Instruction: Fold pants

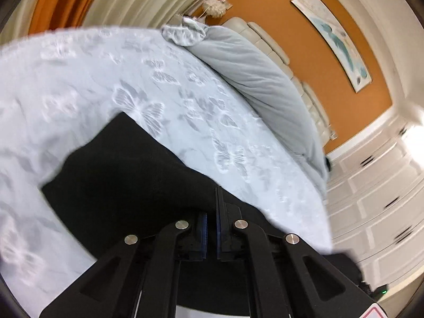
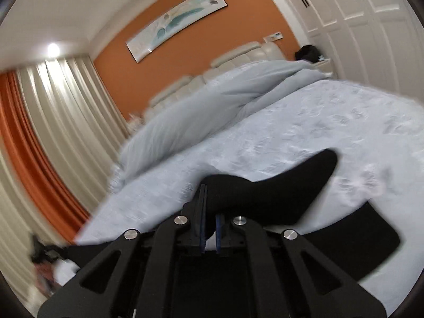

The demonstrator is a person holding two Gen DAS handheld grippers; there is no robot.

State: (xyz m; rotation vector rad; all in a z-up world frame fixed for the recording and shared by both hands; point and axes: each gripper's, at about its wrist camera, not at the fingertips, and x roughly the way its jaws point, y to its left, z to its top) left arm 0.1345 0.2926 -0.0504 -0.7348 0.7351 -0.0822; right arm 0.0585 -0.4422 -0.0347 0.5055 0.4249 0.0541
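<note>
Black pants (image 1: 119,175) lie on a pale blue bedspread with butterfly patterns (image 1: 79,79). My left gripper (image 1: 211,212) is shut on the near edge of the pants, and the cloth spreads away to the left. In the right wrist view my right gripper (image 2: 210,212) is shut on another part of the black pants (image 2: 278,190), which rise in a lifted fold to the right of the fingers. More black cloth (image 2: 371,233) lies flat at lower right. Both views are motion blurred.
A rolled grey-blue duvet (image 1: 259,79) lies along the padded white headboard (image 1: 278,53) by the orange wall. White wardrobe doors (image 1: 384,198) stand beside the bed. Curtains (image 2: 53,106) hang on the left in the right wrist view, with clutter on the floor (image 2: 45,254).
</note>
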